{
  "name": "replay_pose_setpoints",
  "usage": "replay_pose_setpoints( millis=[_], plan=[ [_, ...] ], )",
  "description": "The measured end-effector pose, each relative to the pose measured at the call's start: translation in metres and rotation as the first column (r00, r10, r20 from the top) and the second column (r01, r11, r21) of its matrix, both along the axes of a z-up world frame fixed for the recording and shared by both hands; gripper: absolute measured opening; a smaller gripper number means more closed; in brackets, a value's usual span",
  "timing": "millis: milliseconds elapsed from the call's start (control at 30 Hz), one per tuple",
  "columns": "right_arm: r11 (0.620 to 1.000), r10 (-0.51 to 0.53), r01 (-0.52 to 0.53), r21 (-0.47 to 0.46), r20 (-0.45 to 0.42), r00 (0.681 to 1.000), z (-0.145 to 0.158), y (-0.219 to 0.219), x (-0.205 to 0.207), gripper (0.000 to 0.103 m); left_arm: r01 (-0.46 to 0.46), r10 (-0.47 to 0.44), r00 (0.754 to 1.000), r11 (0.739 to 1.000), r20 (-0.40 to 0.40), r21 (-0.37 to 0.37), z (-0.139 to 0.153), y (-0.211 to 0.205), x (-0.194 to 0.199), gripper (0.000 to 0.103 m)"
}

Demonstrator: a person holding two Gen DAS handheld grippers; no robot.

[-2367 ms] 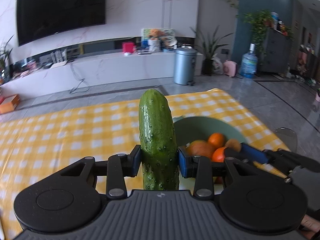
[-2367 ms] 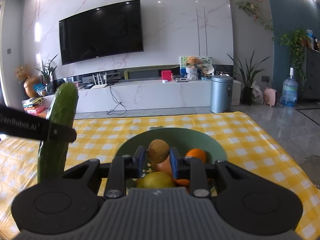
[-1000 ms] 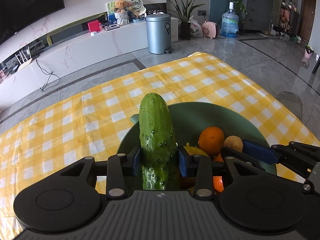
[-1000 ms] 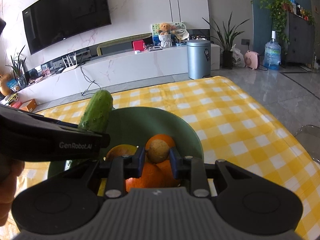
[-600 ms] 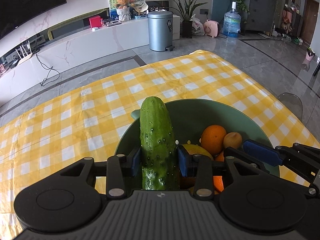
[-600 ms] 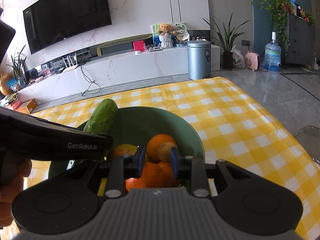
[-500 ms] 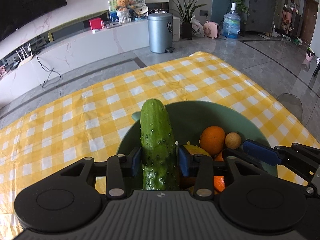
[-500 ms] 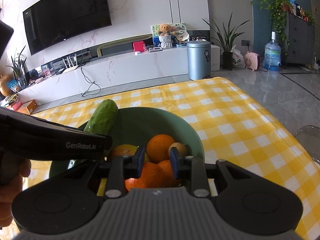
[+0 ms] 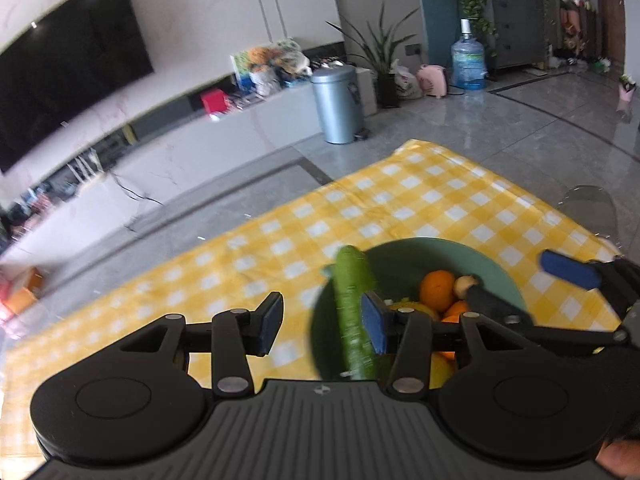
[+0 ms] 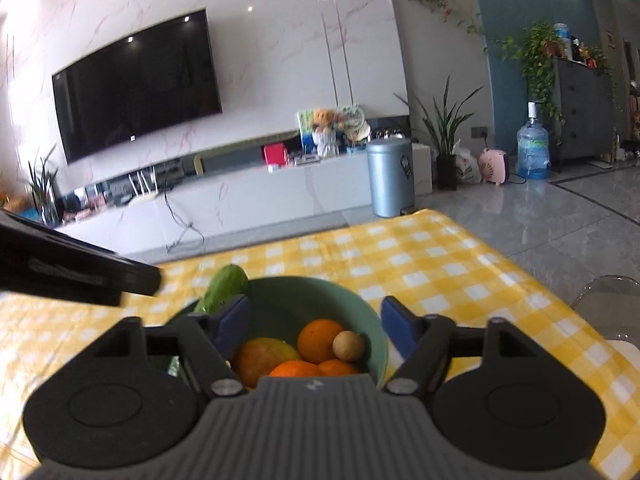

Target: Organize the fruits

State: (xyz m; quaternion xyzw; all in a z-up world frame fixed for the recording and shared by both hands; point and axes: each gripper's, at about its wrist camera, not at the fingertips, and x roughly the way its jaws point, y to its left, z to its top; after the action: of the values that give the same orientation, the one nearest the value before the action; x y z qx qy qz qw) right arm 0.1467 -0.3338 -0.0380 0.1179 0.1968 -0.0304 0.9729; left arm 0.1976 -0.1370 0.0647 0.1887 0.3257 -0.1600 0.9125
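Cucumber (image 9: 354, 312) leaning in green bowl (image 9: 500, 268), both tongs parting above it.

Left tongs (image 9: 322, 322) opening, pads clear of the cucumber, which stands tilted just beside the right-hand pad, tip over the bowl's left rim. Right tongs (image 10: 316, 326) opening wide, nothing between the pads, hovering over the near side of the bowl. Inside the bowl: orange (image 10: 320, 340) at centre, small tan round fruit (image 10: 349, 345) touching its right side, a yellow-orange fruit (image 10: 260, 358) to the left, more oranges nearer. Bowl set on counter with yellow checked cloth (image 10: 440, 276), toward its right end. Grey bin (image 10: 390, 178) and wall television (image 10: 136, 84) far behind.
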Motion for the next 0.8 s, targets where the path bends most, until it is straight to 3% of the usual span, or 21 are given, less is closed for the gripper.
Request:
replay_pose_setpoints(
  millis=[233,467,600,800],
  plan=[
    [0.999,0.035,-0.036,0.023,0.035,0.999,0.018,0.006,-0.035,0.086,-0.022,0.015,0.997,0.996,0.074,0.085,0.029,0.026,-0.044,0.063],
    [0.994,0.111,-0.11,-0.011,0.035,0.993,0.02,0.025,-0.077,0.086,-0.075,0.052,0.99,0.981,0.132,0.178,0.034,0.054,-0.091,0.07],
    [0.99,0.127,-0.126,-0.06,0.019,0.992,0.016,0.035,-0.095,0.086,-0.117,0.101,0.986,0.985,0.132,0.123,0.027,0.075,-0.113,0.072],
    [0.985,0.148,-0.146,-0.088,0.011,0.989,0.018,0.045,-0.113,0.087,-0.151,0.155,0.982,0.987,0.108,-0.05,0.013,0.095,-0.133,0.073]
  ],
)
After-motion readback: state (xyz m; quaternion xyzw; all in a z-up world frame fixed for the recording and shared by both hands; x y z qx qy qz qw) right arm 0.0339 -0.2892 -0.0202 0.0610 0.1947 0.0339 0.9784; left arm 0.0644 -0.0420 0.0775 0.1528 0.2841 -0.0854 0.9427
